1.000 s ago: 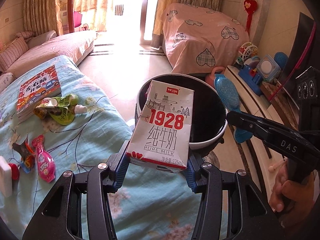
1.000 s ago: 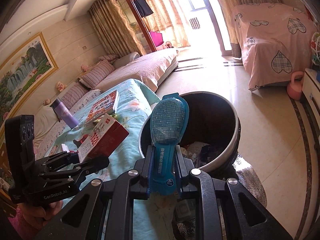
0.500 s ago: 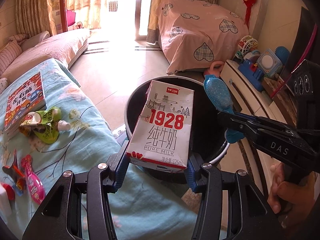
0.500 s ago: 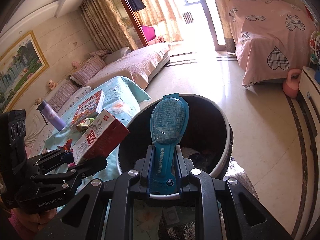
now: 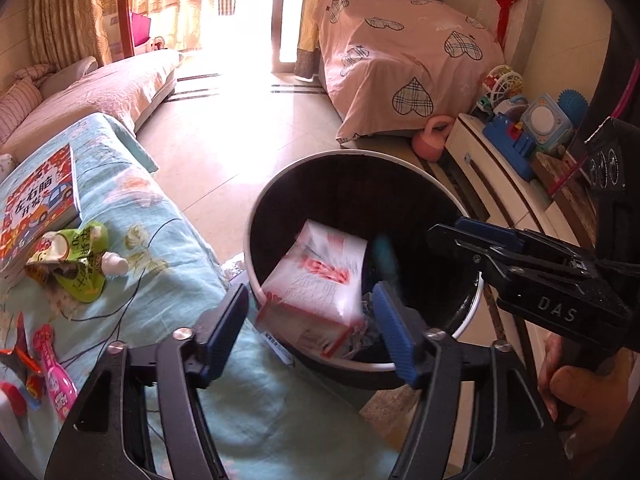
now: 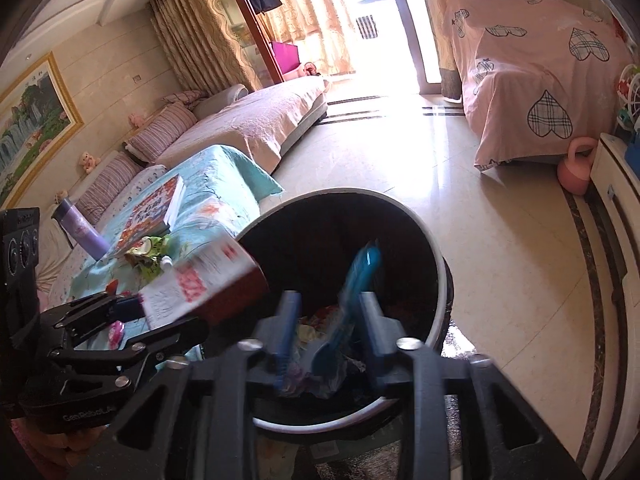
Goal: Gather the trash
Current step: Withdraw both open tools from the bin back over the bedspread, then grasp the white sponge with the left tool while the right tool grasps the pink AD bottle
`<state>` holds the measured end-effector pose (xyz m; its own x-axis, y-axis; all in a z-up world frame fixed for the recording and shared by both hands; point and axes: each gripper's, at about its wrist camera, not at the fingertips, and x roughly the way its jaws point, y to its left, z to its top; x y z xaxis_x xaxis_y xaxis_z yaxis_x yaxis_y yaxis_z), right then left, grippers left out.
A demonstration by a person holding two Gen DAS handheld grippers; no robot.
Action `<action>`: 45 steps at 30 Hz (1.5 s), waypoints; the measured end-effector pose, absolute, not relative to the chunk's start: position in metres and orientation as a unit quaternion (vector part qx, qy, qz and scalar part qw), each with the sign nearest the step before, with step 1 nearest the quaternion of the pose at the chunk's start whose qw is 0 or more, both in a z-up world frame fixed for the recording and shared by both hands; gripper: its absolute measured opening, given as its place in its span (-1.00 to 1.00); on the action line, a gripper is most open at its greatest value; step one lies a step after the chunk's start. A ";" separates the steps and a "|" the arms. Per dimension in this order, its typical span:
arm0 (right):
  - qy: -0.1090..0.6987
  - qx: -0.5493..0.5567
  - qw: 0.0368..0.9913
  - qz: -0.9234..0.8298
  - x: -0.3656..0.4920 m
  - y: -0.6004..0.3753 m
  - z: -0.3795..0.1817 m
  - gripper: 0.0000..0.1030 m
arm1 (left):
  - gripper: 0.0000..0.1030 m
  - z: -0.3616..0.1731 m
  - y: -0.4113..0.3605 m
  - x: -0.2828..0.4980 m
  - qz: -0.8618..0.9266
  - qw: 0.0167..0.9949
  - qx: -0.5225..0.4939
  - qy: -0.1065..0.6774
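Both tools tilt downward, jaws opening. The left tool (image 5: 316, 328) gapes wide; the right tool (image 6: 328, 332) less so, gripped by a hand (image 5: 576, 384).

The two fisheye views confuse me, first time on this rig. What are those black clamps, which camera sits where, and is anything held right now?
Each clamp is a hand-held two-finger gripper carried by a person, with a camera looking along its fingers. The left wrist view shows the left gripper opening, the blurred milk carton dropping free into the black bin. The right wrist view shows the right gripper opening too, the blue packet slipping loose over the same bin. On the blue bedspread lie a green pouch, a pink wrapper and a book.
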<state>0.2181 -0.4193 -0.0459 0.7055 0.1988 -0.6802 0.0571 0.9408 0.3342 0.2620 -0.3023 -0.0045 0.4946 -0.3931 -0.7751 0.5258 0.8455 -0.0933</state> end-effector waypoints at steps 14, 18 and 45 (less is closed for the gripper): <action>0.350 0.201 0.912 0.068 0.179 -0.398 -0.043 0.68 | 0.44 -0.013 -0.221 0.218 -0.227 0.876 0.031 0.425; 0.350 0.208 0.909 0.086 0.169 -0.378 -0.043 0.74 | 0.44 -0.015 -0.190 0.207 -0.205 0.882 0.014 0.425; 0.380 0.130 0.896 0.188 0.161 -0.205 -0.048 0.80 | 0.44 -0.042 -0.006 0.157 -0.085 0.898 -0.072 0.425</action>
<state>0.1606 -0.2054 -0.0479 0.6397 0.4363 -0.6329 -0.2388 0.8954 0.3759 0.1572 -0.0062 -0.0417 0.6239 -0.2138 -0.7517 0.0917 0.9752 -0.2012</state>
